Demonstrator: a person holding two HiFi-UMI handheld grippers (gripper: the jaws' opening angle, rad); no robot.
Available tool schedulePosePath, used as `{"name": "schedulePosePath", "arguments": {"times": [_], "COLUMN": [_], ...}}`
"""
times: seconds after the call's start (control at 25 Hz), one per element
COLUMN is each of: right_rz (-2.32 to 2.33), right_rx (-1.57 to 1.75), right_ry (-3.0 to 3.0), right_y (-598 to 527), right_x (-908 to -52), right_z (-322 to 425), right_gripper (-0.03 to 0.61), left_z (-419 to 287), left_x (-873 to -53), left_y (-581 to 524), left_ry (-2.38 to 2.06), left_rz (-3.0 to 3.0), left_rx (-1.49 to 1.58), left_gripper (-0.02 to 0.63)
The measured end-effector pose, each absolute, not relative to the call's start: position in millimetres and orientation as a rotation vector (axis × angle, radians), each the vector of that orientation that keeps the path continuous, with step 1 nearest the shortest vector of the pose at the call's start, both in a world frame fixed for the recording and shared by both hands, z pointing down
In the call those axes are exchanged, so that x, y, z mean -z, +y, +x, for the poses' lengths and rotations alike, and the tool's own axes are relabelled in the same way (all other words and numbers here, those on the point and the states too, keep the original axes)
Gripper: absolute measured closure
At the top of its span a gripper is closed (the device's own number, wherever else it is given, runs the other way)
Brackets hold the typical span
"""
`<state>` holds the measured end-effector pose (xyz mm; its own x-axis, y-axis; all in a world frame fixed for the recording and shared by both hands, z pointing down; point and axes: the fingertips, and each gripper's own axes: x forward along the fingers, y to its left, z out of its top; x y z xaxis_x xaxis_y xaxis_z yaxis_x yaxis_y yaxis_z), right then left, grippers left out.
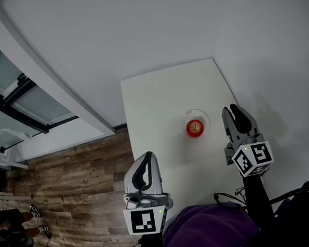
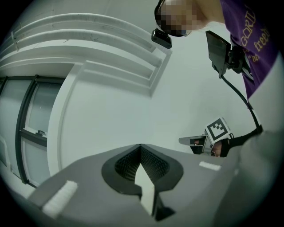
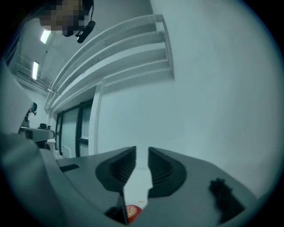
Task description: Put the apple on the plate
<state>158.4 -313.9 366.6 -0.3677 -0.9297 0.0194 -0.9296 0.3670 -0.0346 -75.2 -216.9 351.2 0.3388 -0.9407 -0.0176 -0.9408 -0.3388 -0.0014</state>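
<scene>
A red apple (image 1: 194,127) lies on a small clear glass plate (image 1: 204,118) near the right edge of the white table (image 1: 157,98). My right gripper (image 1: 233,109) hangs just right of the plate, apart from it, jaws a narrow gap apart with nothing between them. In the right gripper view the apple (image 3: 132,212) shows low down, below that gripper (image 3: 142,151). My left gripper (image 1: 148,157) is at the table's near left edge; its fingertips meet and hold nothing (image 2: 140,146). The right gripper's marker cube (image 2: 218,129) shows in the left gripper view.
Wooden floor (image 1: 73,181) lies left of the table, with a window frame (image 1: 29,99) along the white wall. A person's shoes (image 1: 33,219) are at the far left. The purple sleeve (image 1: 206,228) fills the bottom of the head view.
</scene>
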Motion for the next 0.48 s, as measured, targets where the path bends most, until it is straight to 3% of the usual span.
{"name": "schedulePosePath", "arguments": {"times": [0.04, 0.12, 0.48], "right_rz": [-1.785, -1.785, -1.773], "right_rx": [0.024, -0.029, -0.219], "right_ry": [2.563, 2.538, 2.497], "right_y": [-311.7, -308.4, -284.5], "right_x": [-357.9, -342.1, -293.0], "right_z": [162.2, 163.9, 167.9], "right_gripper": [0.523, 0.547, 0.568], "left_z": [-75.2, -75.6, -72.1], "left_x": [-347.5, -351.6, -340.9], "left_y": [-218.4, -218.5, -205.8], "left_ry": [1.793, 1.796, 1.783], "left_rz": [-2.549, -2.557, -2.547], "left_rx": [-0.036, -0.023, -0.045], "left_gripper": [0.607, 0.606, 0.607]}}
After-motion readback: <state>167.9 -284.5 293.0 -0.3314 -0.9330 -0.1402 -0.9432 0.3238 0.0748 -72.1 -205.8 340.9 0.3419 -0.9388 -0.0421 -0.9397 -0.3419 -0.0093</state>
